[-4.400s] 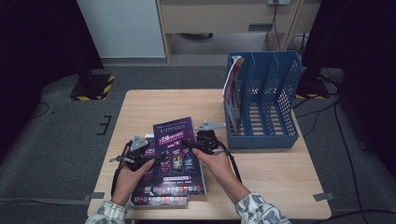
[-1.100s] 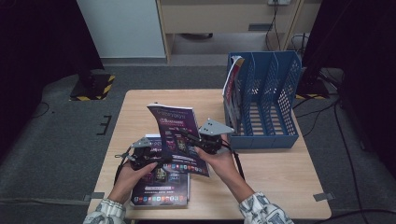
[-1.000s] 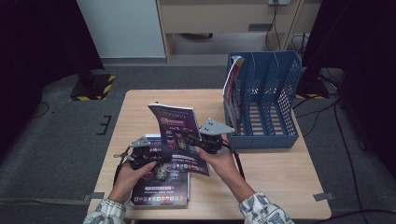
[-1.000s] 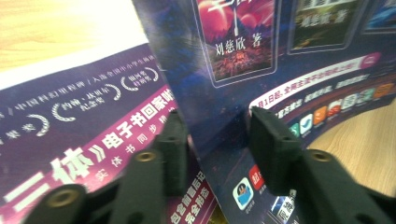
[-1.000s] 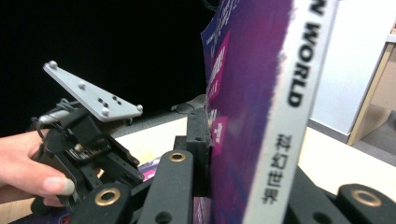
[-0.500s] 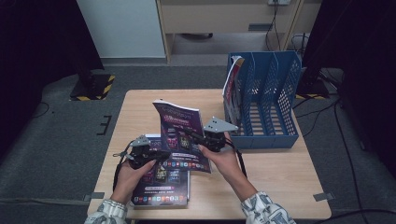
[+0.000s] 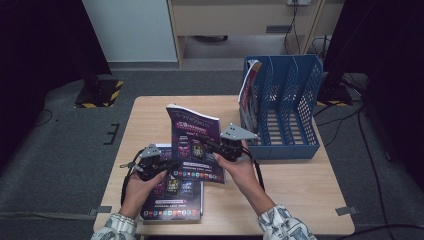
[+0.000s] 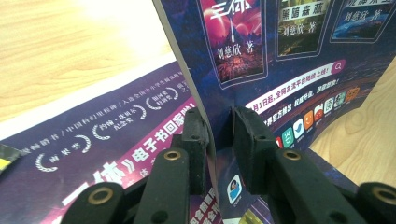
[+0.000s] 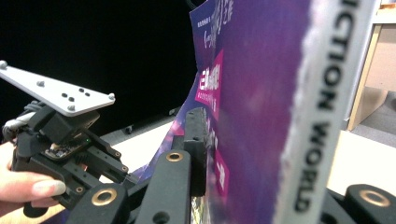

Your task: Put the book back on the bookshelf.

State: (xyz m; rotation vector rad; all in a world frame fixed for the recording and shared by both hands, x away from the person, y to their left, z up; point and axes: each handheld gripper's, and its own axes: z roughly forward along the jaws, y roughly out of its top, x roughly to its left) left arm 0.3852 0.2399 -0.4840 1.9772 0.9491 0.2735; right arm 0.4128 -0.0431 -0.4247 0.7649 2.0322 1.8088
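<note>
Wooden table [image 7: 295,175] — glossy purple magazine [image 7: 196,142], upright

Magazine [image 9: 299,116] spine: "…CTION WORLD"; cover: "刘慈欣 著".

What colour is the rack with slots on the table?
The file rack is blue, with mesh-like sides. The high view shows it best.

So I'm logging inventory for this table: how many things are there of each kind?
Magazines: 3, one held upright, one flat on the table, one in the rack
Blue file racks: 1
Handheld grippers: 2, left, right
Total: 6
</note>
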